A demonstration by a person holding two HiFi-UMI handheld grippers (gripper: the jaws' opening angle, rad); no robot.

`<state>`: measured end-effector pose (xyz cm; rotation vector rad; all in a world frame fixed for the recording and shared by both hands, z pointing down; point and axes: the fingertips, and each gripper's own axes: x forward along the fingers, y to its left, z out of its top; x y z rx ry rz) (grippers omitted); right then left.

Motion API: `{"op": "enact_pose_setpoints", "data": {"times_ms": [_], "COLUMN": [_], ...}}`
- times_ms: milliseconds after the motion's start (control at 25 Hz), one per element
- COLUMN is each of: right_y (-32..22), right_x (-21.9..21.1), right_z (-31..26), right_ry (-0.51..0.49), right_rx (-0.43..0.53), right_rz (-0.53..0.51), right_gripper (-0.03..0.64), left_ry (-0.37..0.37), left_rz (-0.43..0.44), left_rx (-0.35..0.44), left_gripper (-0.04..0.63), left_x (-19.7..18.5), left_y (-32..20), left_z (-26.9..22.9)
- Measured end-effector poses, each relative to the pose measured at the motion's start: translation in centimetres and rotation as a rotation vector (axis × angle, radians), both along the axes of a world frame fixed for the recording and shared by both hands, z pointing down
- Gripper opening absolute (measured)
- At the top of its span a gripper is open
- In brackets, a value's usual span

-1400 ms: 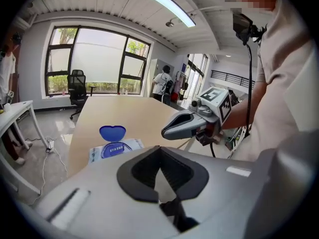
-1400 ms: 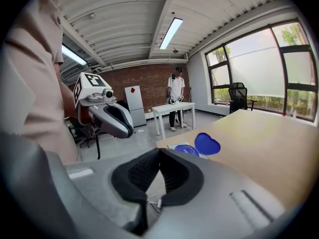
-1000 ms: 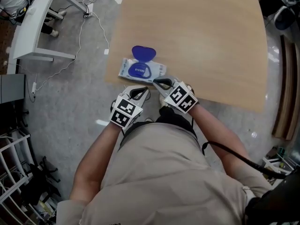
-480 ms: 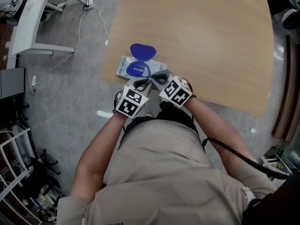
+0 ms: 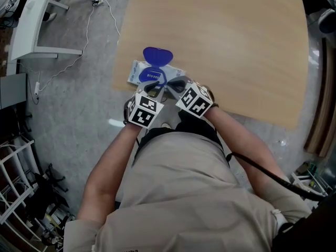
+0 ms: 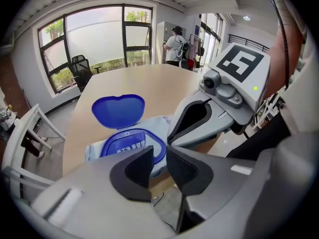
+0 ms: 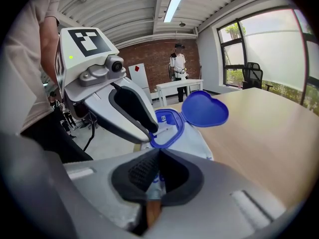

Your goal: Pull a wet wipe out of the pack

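Observation:
The wet wipe pack [image 5: 134, 67] lies near the wooden table's near left corner. Its blue lid [image 5: 157, 55] stands flipped open above the blue ring [image 5: 149, 76]. My left gripper [image 5: 153, 90] reaches over the pack's near edge, its jaws a narrow gap apart with nothing between them. In the left gripper view the pack [image 6: 95, 151] and lid [image 6: 118, 111] lie just beyond the left gripper [image 6: 158, 158]. My right gripper [image 5: 176, 84] is shut at the pack's right end. The right gripper view shows the right gripper [image 7: 158, 156] before the pack [image 7: 192, 138], and a left finger [image 7: 132, 108] by the ring [image 7: 169, 126].
The table [image 5: 236, 46] stretches far and right; its near edge [image 5: 252, 117] runs just past my hands. A white desk [image 5: 37, 25] and a cable [image 5: 100, 20] lie on the floor to the left. A person [image 7: 178, 63] stands far off.
Both grippers have moved forward from the table's near edge onto the pack. The left one now reaches the blue ring; the right one has closed in at the pack's right end.

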<state>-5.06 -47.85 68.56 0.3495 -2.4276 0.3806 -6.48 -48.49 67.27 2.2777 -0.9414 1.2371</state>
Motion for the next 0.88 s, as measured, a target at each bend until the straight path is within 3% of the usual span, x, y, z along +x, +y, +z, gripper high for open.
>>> {"op": "enact_pose_setpoints", "data": {"times_ms": [280,440,880], "right_y": [0.0,-0.2,-0.2], "right_x": [-0.1,-0.2,0.1], "right_z": [0.7,0.7,1.0], "right_ry": [-0.015,-0.011,-0.009], "right_rx": [-0.013,-0.016,-0.026], "right_rz": [-0.01,-0.008,-0.008], "right_gripper": [0.002,0.002,0.002], "left_ry": [-0.105,-0.167,-0.22], "left_rz": [-0.016,-0.016,-0.035], "left_rx": [0.035,0.05,0.068], "left_gripper": [0.095,0.07,0.012], "left_x": [-0.6,-1.0,-1.3], "left_y": [-0.8,-1.2,-1.8], "left_z": [1.1,1.6,1.8]}}
